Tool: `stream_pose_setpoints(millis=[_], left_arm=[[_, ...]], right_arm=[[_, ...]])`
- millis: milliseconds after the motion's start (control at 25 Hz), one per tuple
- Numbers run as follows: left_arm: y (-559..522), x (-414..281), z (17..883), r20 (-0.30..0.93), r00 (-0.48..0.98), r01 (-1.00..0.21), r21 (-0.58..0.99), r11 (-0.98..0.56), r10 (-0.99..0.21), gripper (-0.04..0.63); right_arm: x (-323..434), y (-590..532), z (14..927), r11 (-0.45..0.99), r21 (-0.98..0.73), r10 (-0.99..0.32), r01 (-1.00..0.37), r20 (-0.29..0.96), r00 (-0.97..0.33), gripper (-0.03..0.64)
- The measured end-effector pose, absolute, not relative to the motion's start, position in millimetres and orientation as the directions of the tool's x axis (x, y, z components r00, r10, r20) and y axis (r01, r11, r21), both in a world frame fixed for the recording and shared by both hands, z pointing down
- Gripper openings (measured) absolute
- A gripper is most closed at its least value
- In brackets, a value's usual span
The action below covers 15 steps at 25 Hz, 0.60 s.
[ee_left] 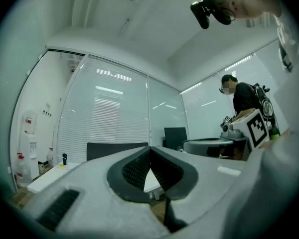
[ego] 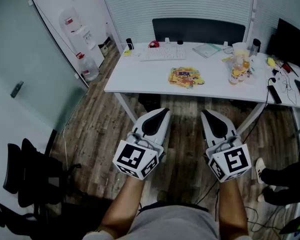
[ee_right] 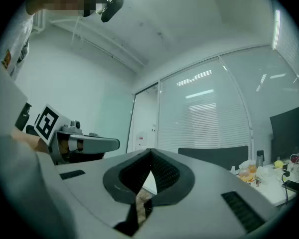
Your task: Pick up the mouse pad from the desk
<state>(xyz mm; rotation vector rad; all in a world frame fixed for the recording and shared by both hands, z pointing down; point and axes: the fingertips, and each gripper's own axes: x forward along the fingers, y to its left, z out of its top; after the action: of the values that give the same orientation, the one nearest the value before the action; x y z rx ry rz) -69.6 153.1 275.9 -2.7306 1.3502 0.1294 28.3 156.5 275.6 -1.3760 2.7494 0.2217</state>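
A flat yellow-and-orange printed mouse pad (ego: pixel 186 77) lies near the front edge of the white desk (ego: pixel 140 76). Both grippers hang over the wooden floor, well short of the desk, pointing toward it. My left gripper (ego: pixel 163 112) is shut with nothing in it; its ribbed pads (ee_left: pixel 139 166) meet at the tip. My right gripper (ego: pixel 206 113) is likewise shut and empty, its pads (ee_right: pixel 162 171) pressed together. The mouse pad shows in neither gripper view.
On the desk are a white keyboard (ego: pixel 163 53), a red mouse (ego: pixel 153 44), bottles (ego: pixel 238 69) and cables at the right. A monitor (ego: pixel 291 41) stands far right, a dark chair (ego: pixel 198 30) behind the desk. Another person (ee_left: pixel 241 96) stands at the right.
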Motion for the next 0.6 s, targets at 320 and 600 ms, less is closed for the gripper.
stream_pose_setpoints(millis=[320, 600], left_arm=[[147.6, -62.1, 277.2, -0.118, 0.594, -0.804, -0.046, -0.593, -0.796, 0.015], [142.7, -53.1, 283.0, -0.101, 0.572, -0.82, -0.047, -0.57, -0.814, 0.015]], right_arm=[[34.5, 151.3, 277.1, 0.605, 0.111, -0.78, -0.788, -0.114, -0.615, 0.012], [44.8, 147.3, 278.0, 0.639, 0.093, -0.754, -0.764, -0.119, -0.645, 0.012]])
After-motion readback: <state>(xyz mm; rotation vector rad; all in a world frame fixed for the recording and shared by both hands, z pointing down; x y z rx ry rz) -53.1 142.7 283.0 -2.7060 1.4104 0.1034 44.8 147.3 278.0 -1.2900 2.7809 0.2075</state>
